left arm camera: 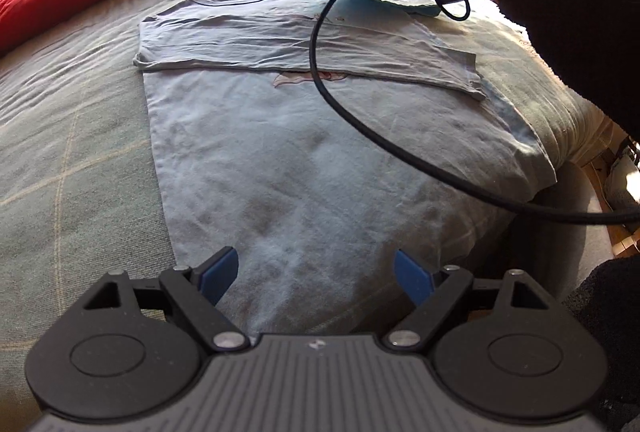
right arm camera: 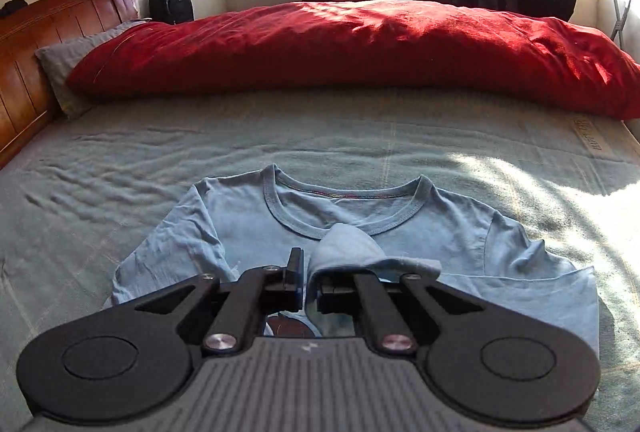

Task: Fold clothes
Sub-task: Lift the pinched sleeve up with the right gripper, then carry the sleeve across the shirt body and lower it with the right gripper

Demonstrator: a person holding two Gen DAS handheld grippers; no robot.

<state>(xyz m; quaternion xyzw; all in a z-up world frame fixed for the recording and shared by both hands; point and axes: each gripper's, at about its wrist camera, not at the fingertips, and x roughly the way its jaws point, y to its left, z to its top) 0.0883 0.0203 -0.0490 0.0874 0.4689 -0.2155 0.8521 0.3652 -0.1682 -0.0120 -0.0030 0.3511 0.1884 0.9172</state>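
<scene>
Right gripper (right arm camera: 307, 278) clenched on light blue t-shirt (left arm camera: 280, 160) sleeve fold, lifted above collar; left gripper (left arm camera: 316, 274) released, hovering over shirt hem near bed (left arm camera: 80, 152) edge

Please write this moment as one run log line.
left hand-held gripper: open, above T-shirt | right hand-held gripper: shut on sleeve | fold: unfinished

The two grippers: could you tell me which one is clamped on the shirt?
The right gripper, shut on a fold of the blue T-shirt; the left gripper stands open and empty.
</scene>
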